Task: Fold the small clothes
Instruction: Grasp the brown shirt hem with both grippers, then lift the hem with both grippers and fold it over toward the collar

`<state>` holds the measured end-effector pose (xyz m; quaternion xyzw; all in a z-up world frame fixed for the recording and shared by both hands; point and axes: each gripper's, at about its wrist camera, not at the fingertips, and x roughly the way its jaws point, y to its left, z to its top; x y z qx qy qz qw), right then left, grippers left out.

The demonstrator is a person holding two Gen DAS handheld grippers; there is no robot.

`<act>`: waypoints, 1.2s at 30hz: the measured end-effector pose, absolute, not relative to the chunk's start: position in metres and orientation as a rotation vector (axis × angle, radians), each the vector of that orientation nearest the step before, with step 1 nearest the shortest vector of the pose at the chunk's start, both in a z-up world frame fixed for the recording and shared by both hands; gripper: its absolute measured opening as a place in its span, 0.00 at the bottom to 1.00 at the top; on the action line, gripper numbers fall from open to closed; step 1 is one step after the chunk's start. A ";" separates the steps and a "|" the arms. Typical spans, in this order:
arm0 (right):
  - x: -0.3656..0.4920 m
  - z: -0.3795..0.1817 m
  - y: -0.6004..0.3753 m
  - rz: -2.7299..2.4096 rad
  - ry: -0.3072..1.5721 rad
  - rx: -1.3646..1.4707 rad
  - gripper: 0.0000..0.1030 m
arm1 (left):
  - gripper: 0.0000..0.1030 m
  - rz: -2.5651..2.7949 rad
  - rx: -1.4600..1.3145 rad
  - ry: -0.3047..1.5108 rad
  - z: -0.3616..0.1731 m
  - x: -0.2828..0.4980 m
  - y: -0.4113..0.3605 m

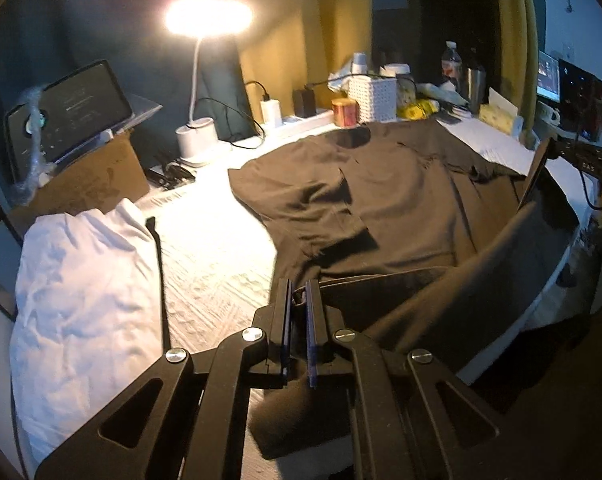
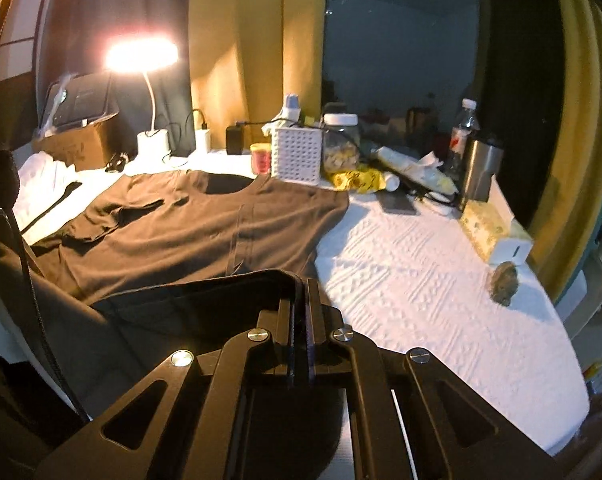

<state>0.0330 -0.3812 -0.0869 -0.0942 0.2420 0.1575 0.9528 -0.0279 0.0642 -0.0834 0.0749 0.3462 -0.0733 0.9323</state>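
A dark brown T-shirt [image 1: 385,200] lies spread on the white textured table cover [image 1: 221,280], neck hole toward the far clutter. My left gripper [image 1: 299,286] is shut on the shirt's near hem, which is lifted off the table and stretches away to the right. In the right wrist view the same T-shirt [image 2: 189,224] lies at the left, and my right gripper [image 2: 301,284] is shut on its near hem corner, raised above the cover. The cloth between the two grips hangs in a taut dark fold.
A white garment [image 1: 81,292] lies crumpled at the left. At the back stand a lit desk lamp [image 1: 207,16], a cardboard box with a tablet [image 1: 81,184], a white perforated basket [image 2: 297,152], jars, a bottle and a steel tumbler [image 2: 481,168]. A tissue box [image 2: 497,236] sits at the right.
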 end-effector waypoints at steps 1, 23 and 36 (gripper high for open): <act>0.034 -0.085 -0.383 0.316 0.489 -0.187 0.05 | 0.05 -0.144 0.150 0.705 -0.082 -0.027 0.066; 0.074 -0.057 -0.387 0.282 0.475 -0.162 0.05 | 0.05 -0.078 0.135 0.582 -0.042 0.021 0.095; 0.116 -0.044 -0.383 0.266 0.476 -0.149 0.05 | 0.05 -0.067 0.108 0.578 -0.038 0.066 0.110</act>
